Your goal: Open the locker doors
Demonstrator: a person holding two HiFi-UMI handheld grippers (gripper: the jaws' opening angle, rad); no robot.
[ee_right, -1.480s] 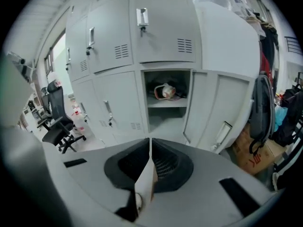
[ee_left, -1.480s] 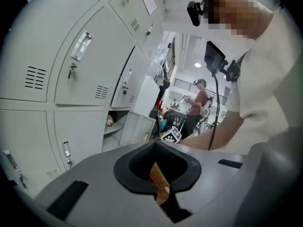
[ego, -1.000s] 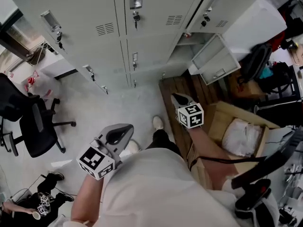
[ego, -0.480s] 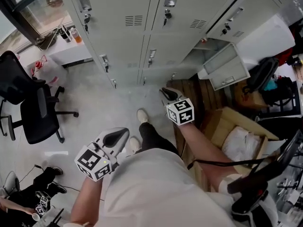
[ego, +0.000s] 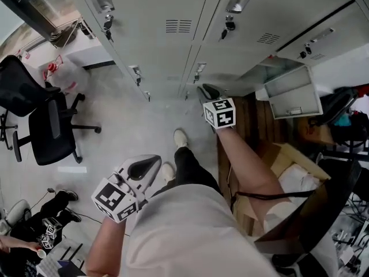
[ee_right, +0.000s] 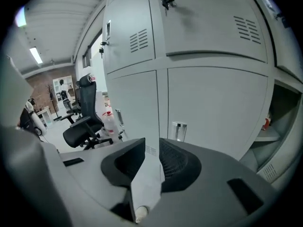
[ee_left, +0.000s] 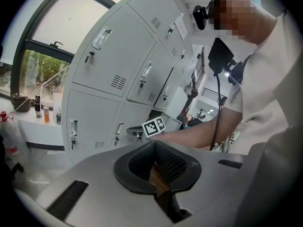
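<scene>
Right tongs (ee_right: pixel 151 145), carried on the outstretched arm: jaws parted by a narrow slit only, through which the pale locker face shows; nothing is gripped. The tips point at the lower tier of the lockers (ego: pixel 173 16), near the closed lower door (ee_right: pixel 213 112). Its recessed handle (ee_right: pixel 178 130) lies just above and to the right of the tips in the right gripper view. Tongs and door are apart, not touching.

Left tongs (ee_left: pixel 155 151), kept low beside the person's body: jaws closed together, with no more than a hairline gap between them, and empty. They stand well apart from the lockers and behind the right tongs, whose marker cube (ee_left: pixel 154 126) appears ahead of them in the left gripper view.

Locker doors: those directly facing the person, in both the upper and the lower tier, are closed, each with its handle. One open door (ego: pixel 294 94), further to the person's right, hangs outward. Beside the closed lower door the right gripper view shows an open compartment (ee_right: pixel 279 117).

Surroundings: grey floor (ego: pixel 132 126); black office chair (ego: pixel 46 126) to the person's left; wooden platform (ego: pixel 253 126) and open cardboard box (ego: pixel 291 166) to the right of the person's legs.
</scene>
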